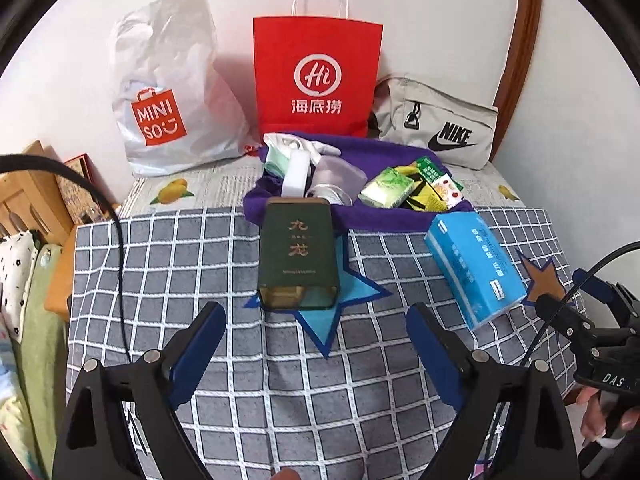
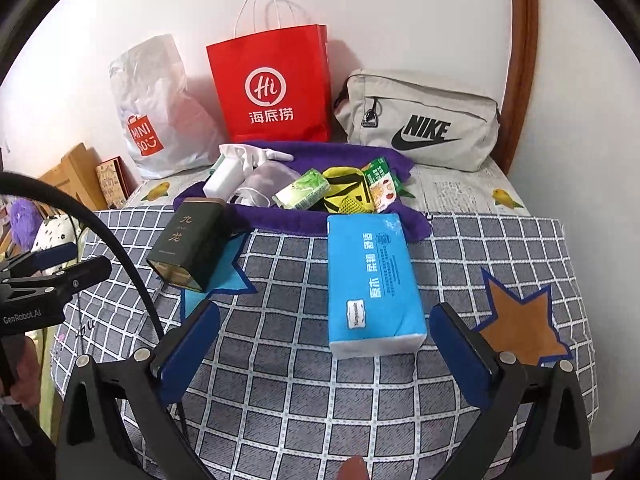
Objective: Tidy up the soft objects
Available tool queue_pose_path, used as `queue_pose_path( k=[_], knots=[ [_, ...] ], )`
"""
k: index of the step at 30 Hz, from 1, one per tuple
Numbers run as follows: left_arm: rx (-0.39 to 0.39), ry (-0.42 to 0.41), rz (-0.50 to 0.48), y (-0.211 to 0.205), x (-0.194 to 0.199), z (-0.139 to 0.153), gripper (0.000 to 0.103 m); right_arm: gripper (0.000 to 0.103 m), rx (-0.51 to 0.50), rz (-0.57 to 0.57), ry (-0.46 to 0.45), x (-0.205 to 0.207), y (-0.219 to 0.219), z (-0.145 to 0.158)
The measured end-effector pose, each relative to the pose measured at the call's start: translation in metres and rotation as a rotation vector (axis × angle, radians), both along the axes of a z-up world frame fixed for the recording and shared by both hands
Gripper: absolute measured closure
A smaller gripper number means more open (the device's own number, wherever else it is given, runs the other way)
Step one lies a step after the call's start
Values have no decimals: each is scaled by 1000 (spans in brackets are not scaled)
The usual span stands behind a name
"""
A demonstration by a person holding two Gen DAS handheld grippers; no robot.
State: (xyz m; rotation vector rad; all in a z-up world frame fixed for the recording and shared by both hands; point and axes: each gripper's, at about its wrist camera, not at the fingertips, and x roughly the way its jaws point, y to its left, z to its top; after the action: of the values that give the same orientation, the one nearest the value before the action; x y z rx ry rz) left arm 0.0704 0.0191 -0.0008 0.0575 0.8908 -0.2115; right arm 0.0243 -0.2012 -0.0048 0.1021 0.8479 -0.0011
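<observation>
Both grippers, left and right, hover with fingers apart and empty; the blue tissue pack lies on the checked blanket at twelve o'clock of the right one.

A glossy plastic wrap is seen on the blue tissue pack; the checked cloth is woven and matt; the red bag is smooth paper.

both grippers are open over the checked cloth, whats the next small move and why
Probably ease the right gripper forward around the blue tissue pack and close on it. Its open jaws stand just short of the pack's near end, nothing is held, and the pack looks soft. The left gripper faces a dark green tin.
</observation>
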Motion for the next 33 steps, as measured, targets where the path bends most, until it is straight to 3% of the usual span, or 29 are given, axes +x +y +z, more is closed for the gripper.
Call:
queue_pose_path(
  k=[13,33],
  knots=[
    [28,-52,7,-15,-13,5,11,0,78,3,5,-9,-7,3],
    [57,-74,8,-22,-22,7,11,0,55,18,-14,-14,-1,11]
  ],
)
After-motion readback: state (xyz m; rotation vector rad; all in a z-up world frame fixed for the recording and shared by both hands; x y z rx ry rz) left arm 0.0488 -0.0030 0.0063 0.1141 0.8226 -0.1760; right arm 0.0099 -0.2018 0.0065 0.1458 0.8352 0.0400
